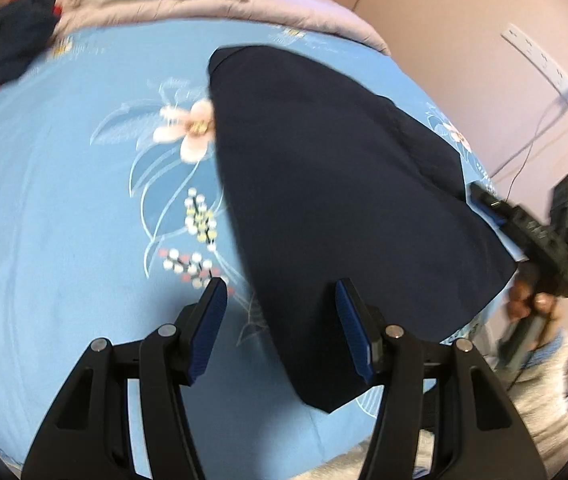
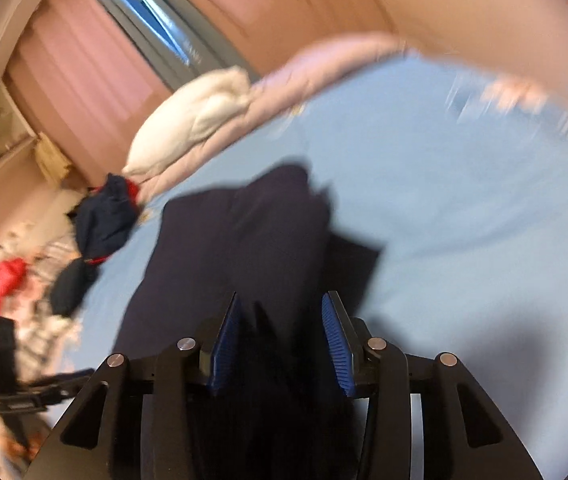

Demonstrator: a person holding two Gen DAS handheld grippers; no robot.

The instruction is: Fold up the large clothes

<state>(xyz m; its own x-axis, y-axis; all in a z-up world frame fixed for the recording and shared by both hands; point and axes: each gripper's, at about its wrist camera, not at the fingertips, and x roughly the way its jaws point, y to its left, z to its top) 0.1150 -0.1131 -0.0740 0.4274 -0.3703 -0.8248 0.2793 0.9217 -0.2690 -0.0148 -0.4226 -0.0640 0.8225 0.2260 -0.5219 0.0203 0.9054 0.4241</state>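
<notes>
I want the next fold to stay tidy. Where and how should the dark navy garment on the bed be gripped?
Probably the near pointed corner of the navy garment, approached from the bed's near edge. It lies flat on the blue floral sheet just ahead of the open left gripper, so one pad could slide under its edge.

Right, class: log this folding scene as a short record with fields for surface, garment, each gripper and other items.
surface: bed with blue floral sheet
garment: dark navy garment, lying folded on the sheet
left gripper: open, nothing between the pads, above the garment's edge
right gripper: open, garment fabric between the pads, not pinched
other items: white pillow, navy and red clothes, pink quilt
</notes>
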